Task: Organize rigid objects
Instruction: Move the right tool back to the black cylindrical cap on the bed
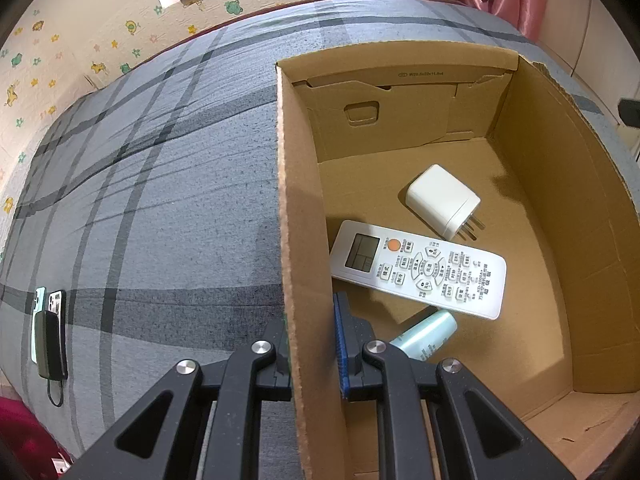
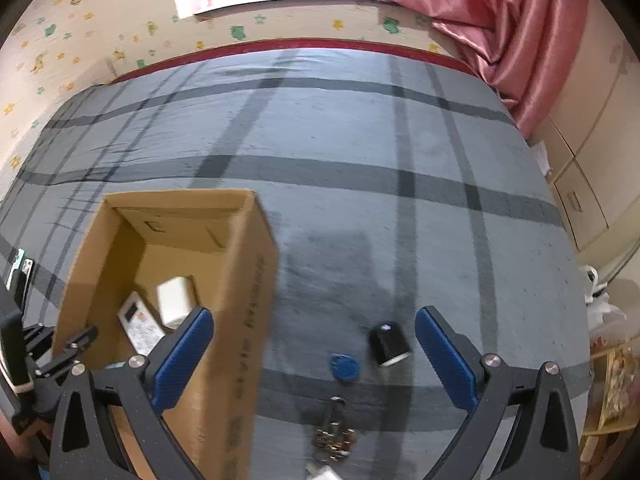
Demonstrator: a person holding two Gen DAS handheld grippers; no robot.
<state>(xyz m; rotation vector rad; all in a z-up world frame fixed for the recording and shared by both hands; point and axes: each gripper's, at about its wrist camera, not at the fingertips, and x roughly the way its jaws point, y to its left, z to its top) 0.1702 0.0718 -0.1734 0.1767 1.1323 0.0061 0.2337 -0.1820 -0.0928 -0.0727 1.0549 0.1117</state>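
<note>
A cardboard box (image 1: 298,208) stands on the grey plaid bed. Inside lie a white remote (image 1: 418,268), a white charger plug (image 1: 442,200) and a pale green tube (image 1: 426,334). My left gripper (image 1: 314,356) is shut on the box's left wall, one finger outside, one inside. My right gripper (image 2: 314,354) is open above the bed, right of the box (image 2: 244,304). Between its fingers lie a small black cylinder (image 2: 389,343), a blue tag (image 2: 343,366) and a bunch of keys (image 2: 334,438).
Two phones and a dark power bank (image 1: 49,338) lie at the bed's left edge. A patterned wall and window are behind; a pink curtain (image 2: 504,28) and cabinets stand at the right.
</note>
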